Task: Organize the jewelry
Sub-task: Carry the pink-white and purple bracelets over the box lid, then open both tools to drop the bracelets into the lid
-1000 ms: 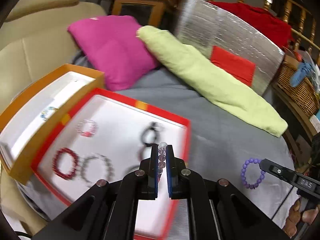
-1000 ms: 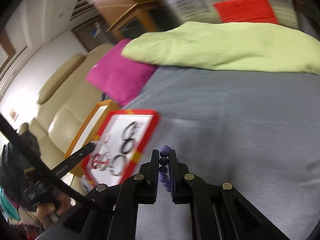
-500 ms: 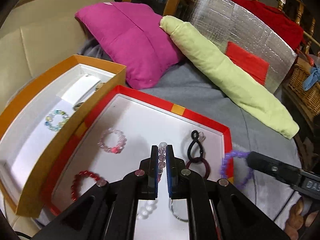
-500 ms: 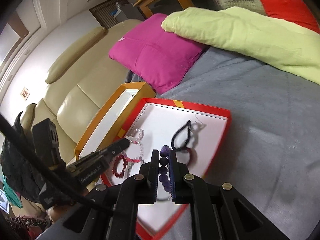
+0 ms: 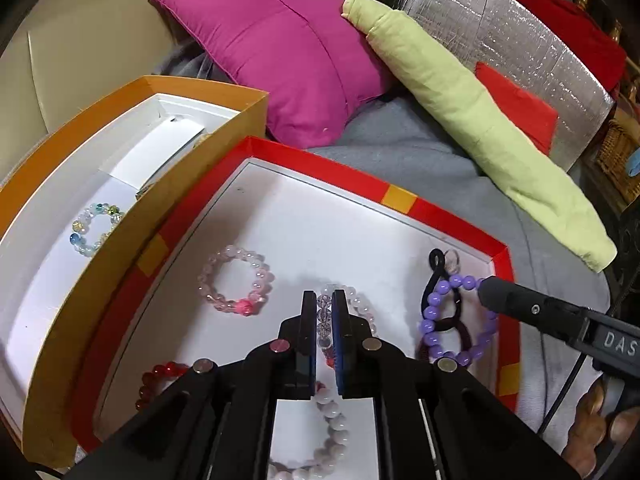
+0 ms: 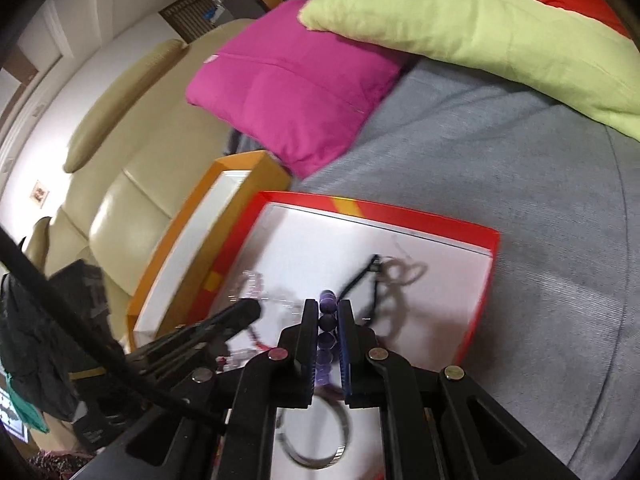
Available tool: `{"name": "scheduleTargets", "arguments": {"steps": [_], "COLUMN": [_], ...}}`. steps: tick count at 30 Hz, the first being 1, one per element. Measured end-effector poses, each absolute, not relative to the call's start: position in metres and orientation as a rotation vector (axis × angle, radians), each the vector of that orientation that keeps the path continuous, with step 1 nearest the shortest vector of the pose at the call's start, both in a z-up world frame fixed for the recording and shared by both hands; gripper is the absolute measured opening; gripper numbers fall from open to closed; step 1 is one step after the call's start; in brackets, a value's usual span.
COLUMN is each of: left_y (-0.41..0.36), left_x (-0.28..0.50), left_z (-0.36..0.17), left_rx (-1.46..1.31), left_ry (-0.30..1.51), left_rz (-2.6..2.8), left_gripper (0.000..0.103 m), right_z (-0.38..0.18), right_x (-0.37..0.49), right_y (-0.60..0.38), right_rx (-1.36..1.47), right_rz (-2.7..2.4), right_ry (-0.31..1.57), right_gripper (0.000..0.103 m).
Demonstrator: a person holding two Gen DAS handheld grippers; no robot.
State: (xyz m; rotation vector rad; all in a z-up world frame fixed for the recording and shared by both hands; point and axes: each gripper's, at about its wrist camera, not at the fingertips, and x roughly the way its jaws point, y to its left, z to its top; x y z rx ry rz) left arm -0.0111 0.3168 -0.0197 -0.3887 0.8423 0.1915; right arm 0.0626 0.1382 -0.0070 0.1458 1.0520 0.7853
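At the far left, the orange box (image 5: pixel 132 236) sits against a beige sofa (image 5: pixel 80 40), with a pale blue-green bead bracelet (image 5: pixel 94 228) on its white floor. Its tall side wall stands directly beside the red tray (image 5: pixel 360 176), so there is no gap between the two. In the tray lie a pink bead bracelet (image 5: pixel 236 280), a dark red bead bracelet (image 5: pixel 158 380) near the lower left corner, a black cord loop (image 5: pixel 438 276) toward the right rim, and a white bead strand (image 5: pixel 332 412) under the left gripper (image 5: pixel 325 300). Its jaws are clamped on a clear bead bracelet (image 5: pixel 324 314), held over the middle of the tray. To the right, the right gripper (image 5: pixel 486 286) reaches in over the tray's right rim with a purple bead bracelet (image 5: pixel 448 320) hanging above the black cord. The tray's upper half is bare white floor. Beyond it, grey bedding (image 5: pixel 420 152) runs open to the right, bounded behind by a magenta cushion (image 5: pixel 280 48) and a lime-green bolster (image 5: pixel 460 100).

The right wrist view shows its jaws (image 6: pixel 328 312) pinched on the purple beads, which the left view hides behind the finger, and a metal bangle (image 6: pixel 316 440) lying below them. It is blurred, so the tray's small pieces smear; the left view shows them sharply.
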Motion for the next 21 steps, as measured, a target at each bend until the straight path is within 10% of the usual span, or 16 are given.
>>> {"name": "scheduleTargets", "arguments": {"steps": [21], "left_y": [0.315], "left_x": [-0.023], "left_z": [-0.01], "left_rx": [-0.376], "left_ry": [0.879], "left_rz": [0.293], "left_gripper": [0.011], "right_z": [-0.004], "right_x": [0.046], "right_y": [0.122], "right_rx": [0.048], "right_rz": [0.711], "right_ry": [1.089], "right_gripper": [0.027]}}
